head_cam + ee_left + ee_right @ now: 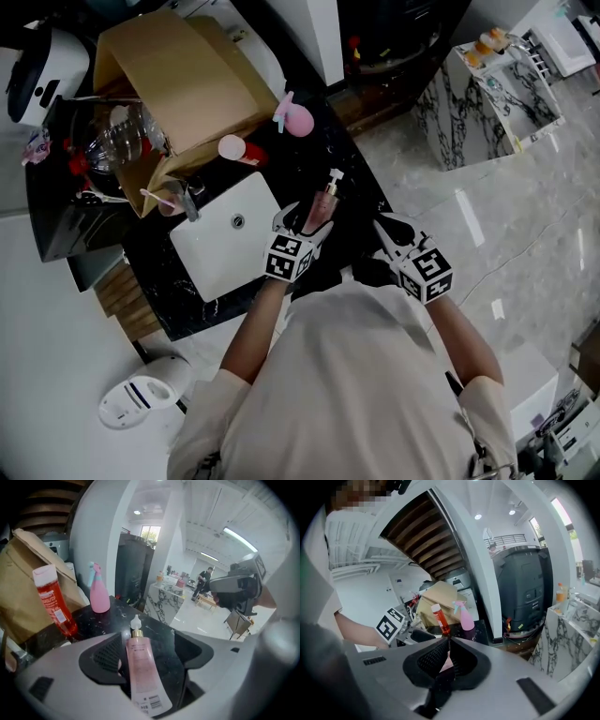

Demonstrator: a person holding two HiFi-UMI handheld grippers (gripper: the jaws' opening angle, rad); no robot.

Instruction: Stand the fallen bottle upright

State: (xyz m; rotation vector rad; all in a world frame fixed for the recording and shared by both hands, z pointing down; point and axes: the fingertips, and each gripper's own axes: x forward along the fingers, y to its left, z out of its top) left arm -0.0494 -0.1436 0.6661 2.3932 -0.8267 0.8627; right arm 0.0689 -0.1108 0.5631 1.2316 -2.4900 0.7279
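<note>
Held the left gripper spread about the pink pump bottle, left pad against its side, right pad clear of it. Found the bottle lengthwise between the jaws, nozzle pointing far, over the black counter just right of the white sink; lying or lifted, could not tell. Carried the right gripper clenched on nothing, right of the bottle. Farther left, saw a red white-capped bottle and a pink spray bottle upright beside a brown paper bag, clear plastic containers at its mouth.
</note>
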